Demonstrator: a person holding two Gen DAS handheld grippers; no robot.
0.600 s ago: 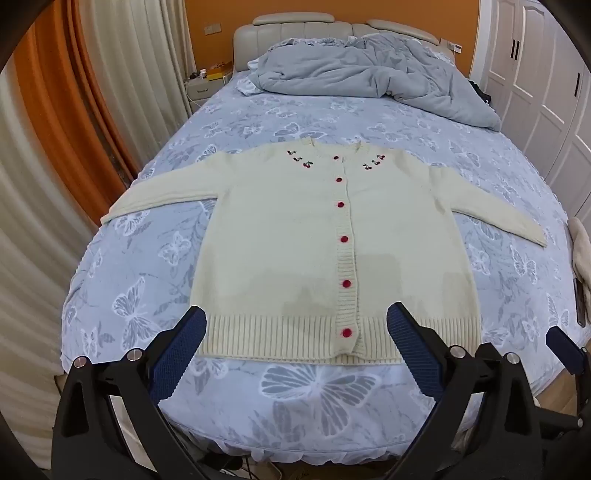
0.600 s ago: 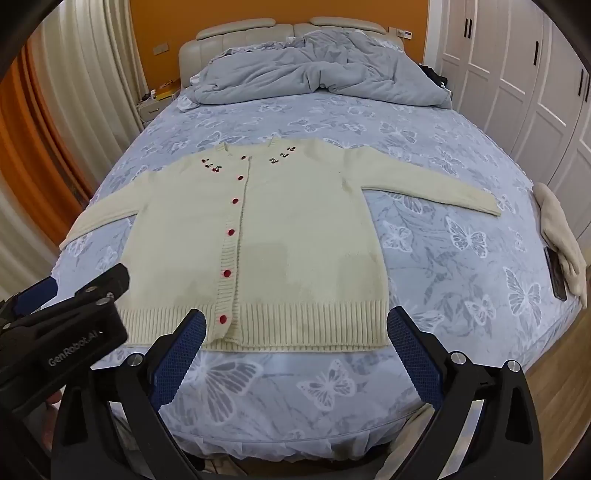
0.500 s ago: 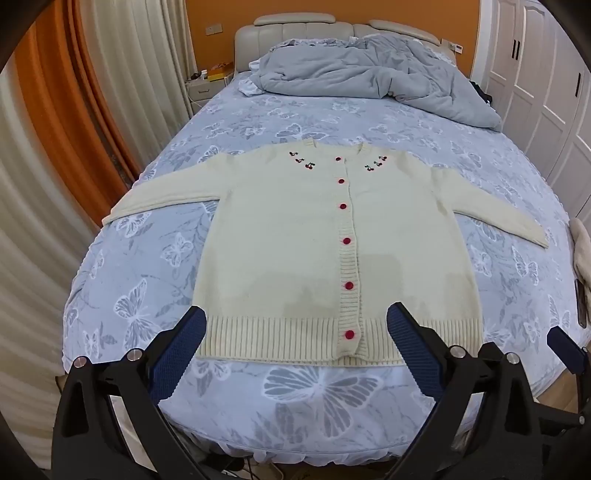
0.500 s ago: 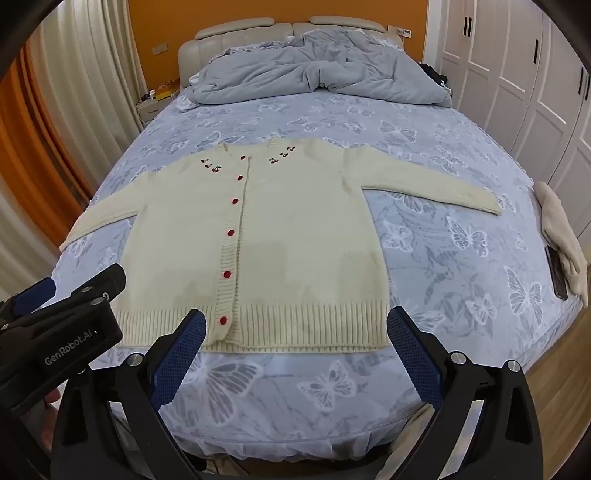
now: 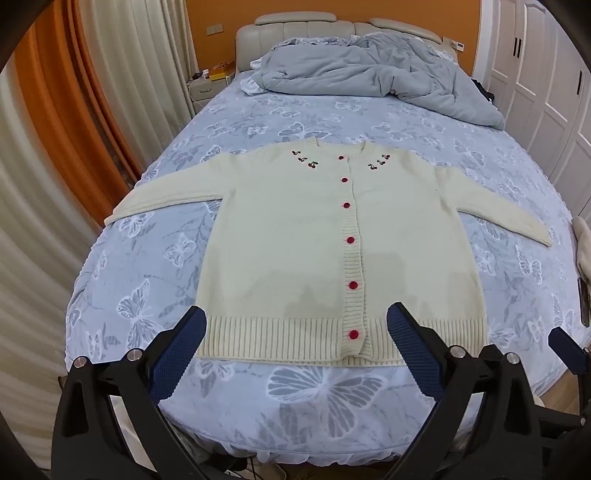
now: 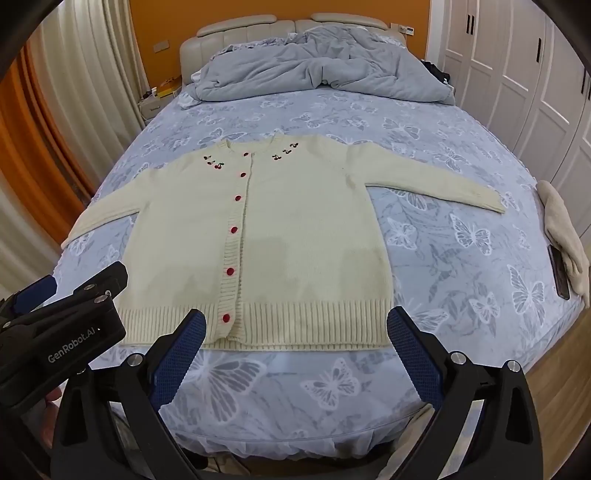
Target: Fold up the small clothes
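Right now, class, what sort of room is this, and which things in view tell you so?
Almost certainly a home bedroom: a bed with a butterfly-print blue sheet, a rumpled grey duvet by the padded beige headboard, and white panelled wardrobe doors.

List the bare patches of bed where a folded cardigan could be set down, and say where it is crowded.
Bare sheet lies between the cardigan and the towel, along the foot edge below the hem, and between collar and duvet. Crowded: the head under the duvet, and the right edge with towel and phone.
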